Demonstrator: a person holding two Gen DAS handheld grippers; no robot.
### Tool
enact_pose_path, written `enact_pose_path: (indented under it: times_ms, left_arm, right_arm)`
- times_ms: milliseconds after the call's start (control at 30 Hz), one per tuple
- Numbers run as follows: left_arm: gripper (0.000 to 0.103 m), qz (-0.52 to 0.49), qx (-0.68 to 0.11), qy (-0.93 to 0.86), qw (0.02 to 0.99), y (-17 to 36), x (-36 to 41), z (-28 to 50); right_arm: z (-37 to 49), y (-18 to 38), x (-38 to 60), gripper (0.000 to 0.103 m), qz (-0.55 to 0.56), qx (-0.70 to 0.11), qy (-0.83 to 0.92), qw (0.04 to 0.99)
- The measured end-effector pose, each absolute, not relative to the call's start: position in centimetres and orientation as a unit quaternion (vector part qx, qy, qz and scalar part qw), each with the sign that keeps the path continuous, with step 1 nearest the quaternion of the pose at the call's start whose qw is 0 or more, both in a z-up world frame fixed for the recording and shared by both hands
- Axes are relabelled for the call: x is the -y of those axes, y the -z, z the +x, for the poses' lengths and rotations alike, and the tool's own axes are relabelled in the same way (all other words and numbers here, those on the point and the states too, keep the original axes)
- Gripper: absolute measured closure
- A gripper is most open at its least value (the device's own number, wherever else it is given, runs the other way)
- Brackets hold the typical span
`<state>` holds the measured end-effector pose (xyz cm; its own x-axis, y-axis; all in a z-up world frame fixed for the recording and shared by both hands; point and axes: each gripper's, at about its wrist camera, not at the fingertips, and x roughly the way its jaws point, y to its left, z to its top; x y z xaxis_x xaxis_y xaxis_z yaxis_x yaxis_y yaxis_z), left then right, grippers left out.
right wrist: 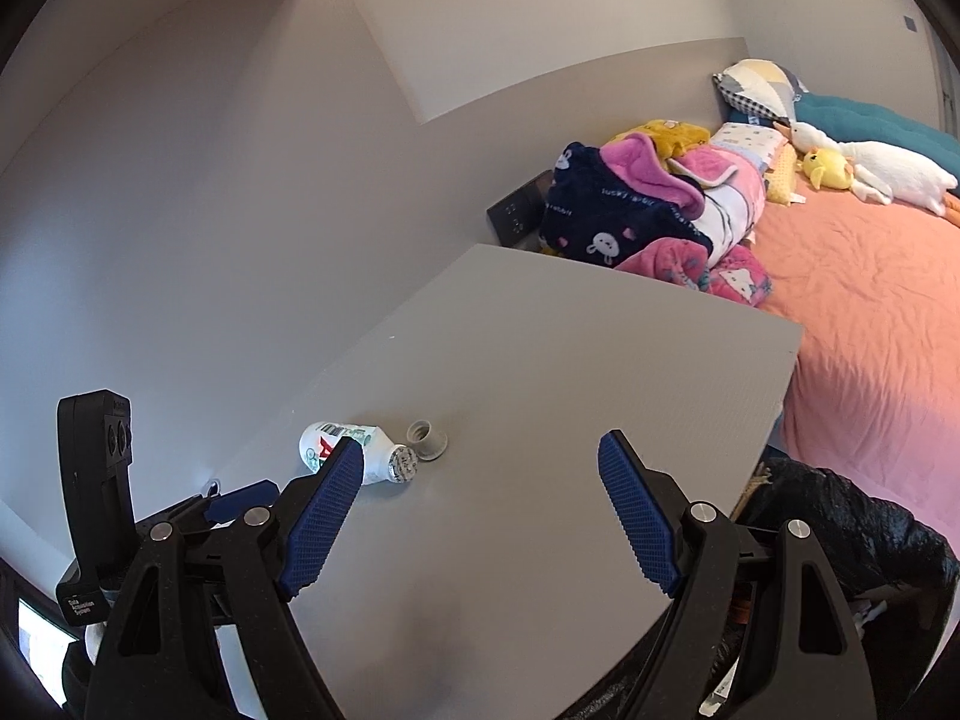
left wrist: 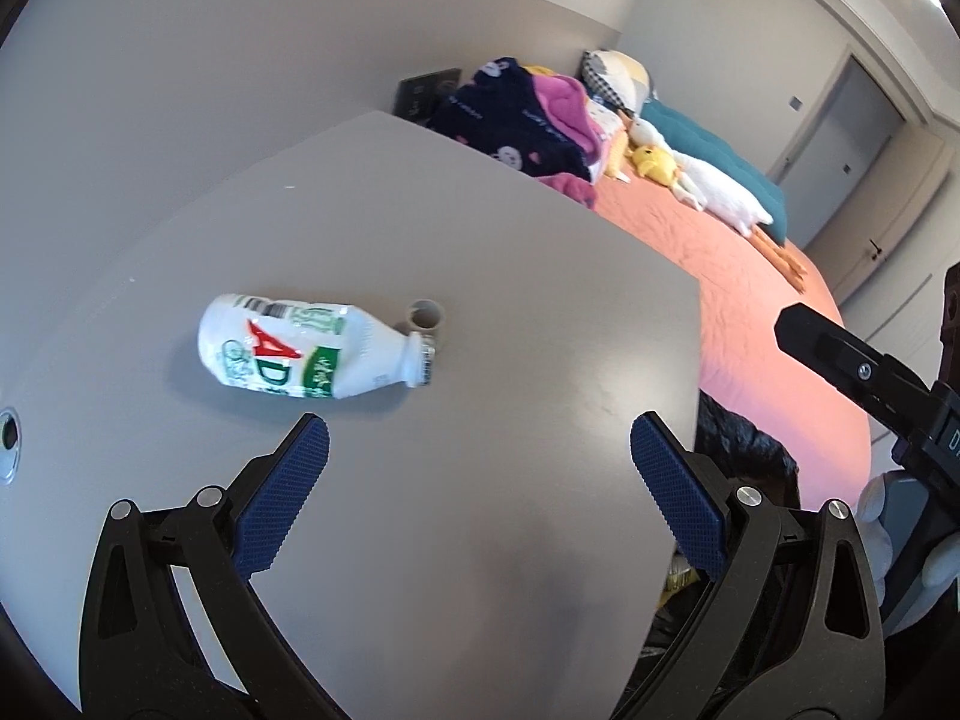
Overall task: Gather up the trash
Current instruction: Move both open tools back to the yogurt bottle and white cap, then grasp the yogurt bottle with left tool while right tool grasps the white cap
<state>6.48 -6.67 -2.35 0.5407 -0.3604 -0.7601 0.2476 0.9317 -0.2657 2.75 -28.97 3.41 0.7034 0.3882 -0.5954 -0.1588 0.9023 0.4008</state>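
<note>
Both tools, left (left wrist: pixel 480 438) and right (right wrist: pixel 480 474), gape wide, empty; approach step: next grab bottle (left wrist: pixel 300 348) on counter (left wrist: pixel 510 276).

Left gripper (left wrist: pixel 480 441) hovers over the grey desk (left wrist: pixel 510 276), jaws spread wide, nothing between the blue pads (left wrist: pixel 282 504). White bottle (left wrist: pixel 306 348) lies on its side toward the desk's left edge, neck pointing right, label red and green. Small grey cap (left wrist: pixel 427 319) sits open end up, just beside the bottle's mouth; contact not resolvable. Black bag (left wrist: pixel 750 456) sits below the desk's right edge. Beyond the edge: orange bed (left wrist: pixel 750 300) with piled blankets (left wrist: pixel 528 120) and a white goose toy (left wrist: pixel 708 186). Right gripper (left wrist: pixel 852 366) enters at the right; its jaw state is unreadable.
</note>
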Motion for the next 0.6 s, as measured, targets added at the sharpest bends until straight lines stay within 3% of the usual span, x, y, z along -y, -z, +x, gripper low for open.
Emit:
enact_pose_path:
  times_ms: [600]
  left_arm:
    - [0.006,-0.159,-0.480,0.064,0.861,6.0,1.1,10.9]
  right_arm:
    - [9.0,1.1,24.1,0.022,0.120,-0.379,-0.199,0.896]
